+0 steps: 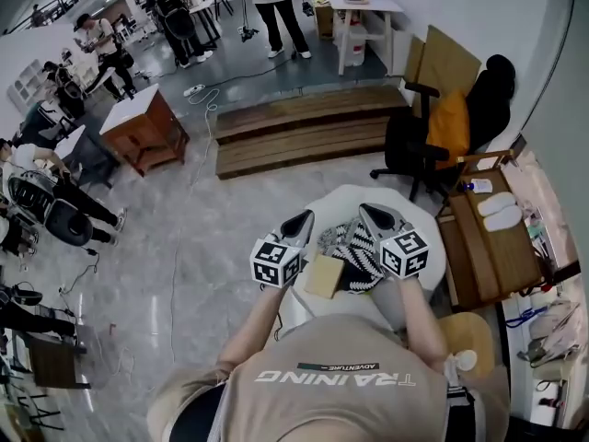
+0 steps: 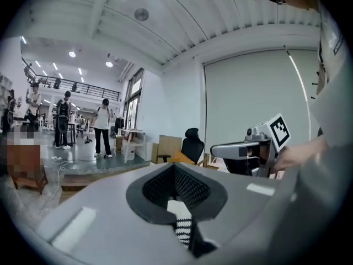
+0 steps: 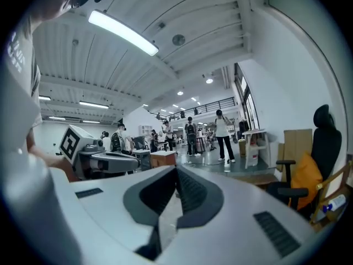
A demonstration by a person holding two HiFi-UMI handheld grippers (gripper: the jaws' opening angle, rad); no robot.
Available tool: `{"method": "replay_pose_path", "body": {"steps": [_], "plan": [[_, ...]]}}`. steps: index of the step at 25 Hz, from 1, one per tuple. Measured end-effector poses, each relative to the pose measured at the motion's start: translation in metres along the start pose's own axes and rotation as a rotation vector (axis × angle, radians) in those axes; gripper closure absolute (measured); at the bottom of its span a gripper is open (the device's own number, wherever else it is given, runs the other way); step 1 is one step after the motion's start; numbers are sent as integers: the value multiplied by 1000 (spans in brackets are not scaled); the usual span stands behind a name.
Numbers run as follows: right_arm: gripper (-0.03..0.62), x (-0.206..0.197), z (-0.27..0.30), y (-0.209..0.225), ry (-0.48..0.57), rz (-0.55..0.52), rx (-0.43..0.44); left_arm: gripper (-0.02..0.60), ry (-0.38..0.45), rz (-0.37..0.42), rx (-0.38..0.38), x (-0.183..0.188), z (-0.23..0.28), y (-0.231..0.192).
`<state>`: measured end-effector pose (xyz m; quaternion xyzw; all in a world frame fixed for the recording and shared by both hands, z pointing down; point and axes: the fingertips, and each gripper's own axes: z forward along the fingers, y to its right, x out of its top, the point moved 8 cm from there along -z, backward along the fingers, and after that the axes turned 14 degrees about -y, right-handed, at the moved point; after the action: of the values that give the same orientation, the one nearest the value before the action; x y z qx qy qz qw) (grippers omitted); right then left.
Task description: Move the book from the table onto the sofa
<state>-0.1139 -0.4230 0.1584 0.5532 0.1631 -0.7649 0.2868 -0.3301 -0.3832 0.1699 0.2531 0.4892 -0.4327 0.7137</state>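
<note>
In the head view a book (image 1: 357,251) with a black-and-white zigzag cover hangs between my two grippers, above the round white table (image 1: 345,199). My left gripper (image 1: 307,217) is shut on one edge of it; the striped edge of the book (image 2: 182,227) shows between the pads of the left gripper (image 2: 176,200). My right gripper (image 1: 368,210) is shut on the other side, where a pale sheet of the book (image 3: 164,220) sits in the closed jaws of the right gripper (image 3: 174,195). A tan flat thing (image 1: 324,274) lies just below the left gripper. No sofa shows.
A black office chair (image 1: 433,127) with an orange cushion stands beyond the table. A low wooden platform (image 1: 304,127) lies further back, a wooden bench (image 1: 488,247) at the right, a round wooden stool (image 1: 469,339) near me. A wooden cabinet (image 1: 143,132) and several people are at the left.
</note>
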Motion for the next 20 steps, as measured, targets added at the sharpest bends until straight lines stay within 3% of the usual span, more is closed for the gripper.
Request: {"method": "replay_pose_path", "body": {"steps": [5, 14, 20], "plan": [[588, -11, -12, -11, -19, 1, -18, 583, 18, -18, -4, -1, 1, 2], [588, -28, -20, -17, -45, 43, -55, 583, -43, -15, -28, -22, 3, 9], [588, -23, -14, -16, -66, -3, -75, 583, -49, -8, -19, -24, 6, 5]]}}
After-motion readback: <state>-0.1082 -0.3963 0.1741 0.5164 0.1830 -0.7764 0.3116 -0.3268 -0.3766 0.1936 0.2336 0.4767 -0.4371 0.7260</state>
